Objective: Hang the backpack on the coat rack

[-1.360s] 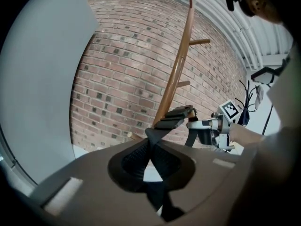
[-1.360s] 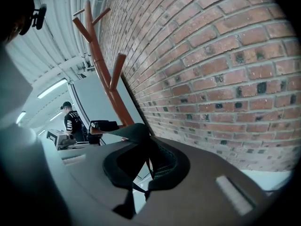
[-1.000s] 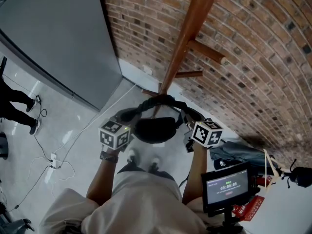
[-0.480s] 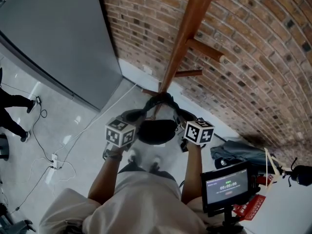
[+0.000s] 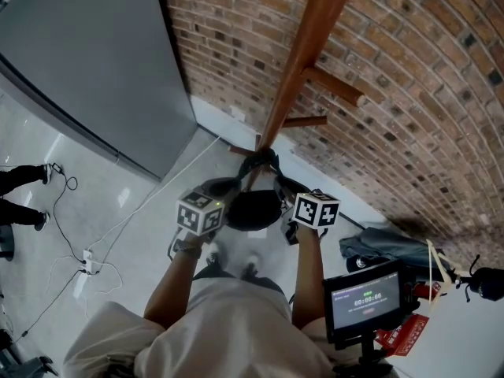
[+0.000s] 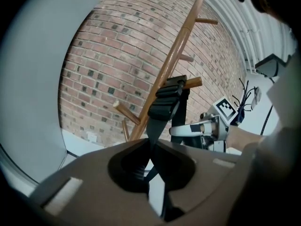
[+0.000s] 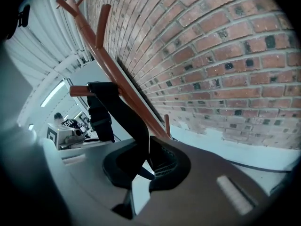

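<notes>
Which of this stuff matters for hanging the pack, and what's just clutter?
Job: backpack, held by its straps in the left gripper and right gripper; coat rack.
Lying about: grey bag on the floor, power strip, screen on a stand.

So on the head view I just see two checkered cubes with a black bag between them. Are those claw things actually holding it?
Observer: Yes. The left gripper view shows the left gripper shut on a dark strap.
Operator: And the other claw?
Observer: The right gripper view shows the right gripper shut on a second strap.
Operator: Is the bag hooked on anything?
Observer: It seems so: there the strap's top lies across a wooden peg, whose tip pokes out beside it.
</notes>
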A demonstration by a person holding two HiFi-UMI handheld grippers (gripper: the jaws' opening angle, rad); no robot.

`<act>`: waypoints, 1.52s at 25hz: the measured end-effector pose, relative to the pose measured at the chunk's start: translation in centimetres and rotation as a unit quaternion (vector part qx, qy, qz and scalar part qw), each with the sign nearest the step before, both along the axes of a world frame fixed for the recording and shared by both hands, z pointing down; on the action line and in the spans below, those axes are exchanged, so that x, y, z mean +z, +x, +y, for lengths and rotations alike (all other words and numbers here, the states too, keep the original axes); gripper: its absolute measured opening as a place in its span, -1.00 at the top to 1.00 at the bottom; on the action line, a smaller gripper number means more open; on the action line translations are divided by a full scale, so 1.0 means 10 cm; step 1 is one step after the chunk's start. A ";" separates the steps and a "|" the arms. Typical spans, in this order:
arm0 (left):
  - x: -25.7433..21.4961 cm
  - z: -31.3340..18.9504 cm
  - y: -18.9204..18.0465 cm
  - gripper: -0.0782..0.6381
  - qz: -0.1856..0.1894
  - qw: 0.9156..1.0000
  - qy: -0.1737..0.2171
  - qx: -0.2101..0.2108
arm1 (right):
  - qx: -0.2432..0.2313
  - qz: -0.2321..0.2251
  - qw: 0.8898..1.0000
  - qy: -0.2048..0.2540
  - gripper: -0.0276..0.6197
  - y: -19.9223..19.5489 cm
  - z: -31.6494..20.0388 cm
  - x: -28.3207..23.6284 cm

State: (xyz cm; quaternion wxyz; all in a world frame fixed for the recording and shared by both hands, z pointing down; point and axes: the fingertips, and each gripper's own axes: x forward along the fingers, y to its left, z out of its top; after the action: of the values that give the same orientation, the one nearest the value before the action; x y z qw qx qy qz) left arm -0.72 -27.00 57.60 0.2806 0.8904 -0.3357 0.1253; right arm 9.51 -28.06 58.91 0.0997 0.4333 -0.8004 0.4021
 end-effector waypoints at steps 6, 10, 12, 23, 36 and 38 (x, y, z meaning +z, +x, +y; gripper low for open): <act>0.08 -0.02 0.05 0.77 -0.002 1.000 -0.007 0.002 | 0.001 -0.008 1.000 -0.006 0.85 -0.08 -0.04 0.07; 0.13 -0.03 0.10 0.77 -0.002 1.000 -0.010 0.007 | -0.001 -0.015 1.000 -0.008 0.82 -0.15 -0.06 0.09; 0.19 -0.03 0.13 0.76 0.001 1.000 -0.015 0.010 | 0.000 -0.017 1.000 -0.009 0.80 -0.17 -0.07 0.10; 0.31 -0.23 0.26 0.70 0.003 1.000 -0.020 0.001 | 0.000 -0.008 1.000 -0.024 0.70 -0.21 -0.22 0.16; 0.43 -0.25 0.27 0.29 -0.022 1.000 -0.014 0.014 | -0.049 0.006 0.999 -0.007 0.29 -0.31 -0.18 0.11; 0.44 -0.22 0.27 0.26 -0.027 0.999 -0.013 0.021 | -0.056 0.027 0.998 -0.003 0.28 -0.26 -0.14 0.13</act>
State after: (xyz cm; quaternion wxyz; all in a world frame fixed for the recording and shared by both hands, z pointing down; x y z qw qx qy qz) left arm 1.96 -29.25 62.05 0.2800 0.8899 -0.3226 0.1597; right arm 6.89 -29.47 60.18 0.1445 0.3980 -0.8194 0.3864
